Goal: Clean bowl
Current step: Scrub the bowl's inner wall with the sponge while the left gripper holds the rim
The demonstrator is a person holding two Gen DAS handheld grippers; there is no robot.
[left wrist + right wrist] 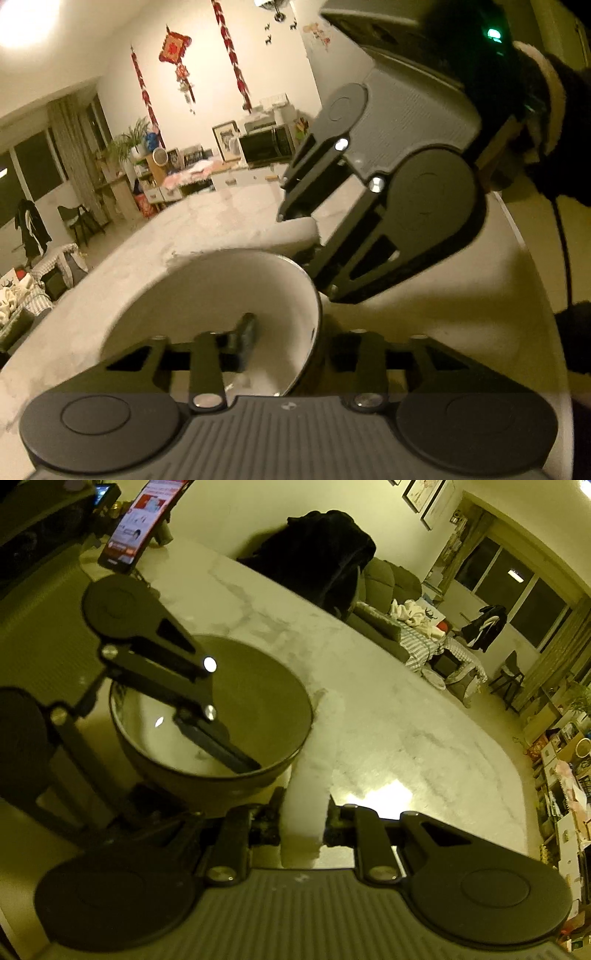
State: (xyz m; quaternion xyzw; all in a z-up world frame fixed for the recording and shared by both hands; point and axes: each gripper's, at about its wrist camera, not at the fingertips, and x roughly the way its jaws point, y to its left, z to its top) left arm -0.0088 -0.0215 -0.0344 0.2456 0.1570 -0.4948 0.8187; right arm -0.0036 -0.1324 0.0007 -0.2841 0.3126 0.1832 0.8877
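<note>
The left gripper (290, 328) is clamping the bowl (221, 288) by its rim, jaws narrowed on the wall; one finger (218, 742) is reaching inside, the other is pressing outside; the right gripper (303, 823) is pinching a white cloth (314, 768) between its jaws, which are drawn close with the cloth sticking out ahead of the tips; it is tilting down beside the left jaws; a dark sleeve (554, 129) is showing behind its body.
</note>
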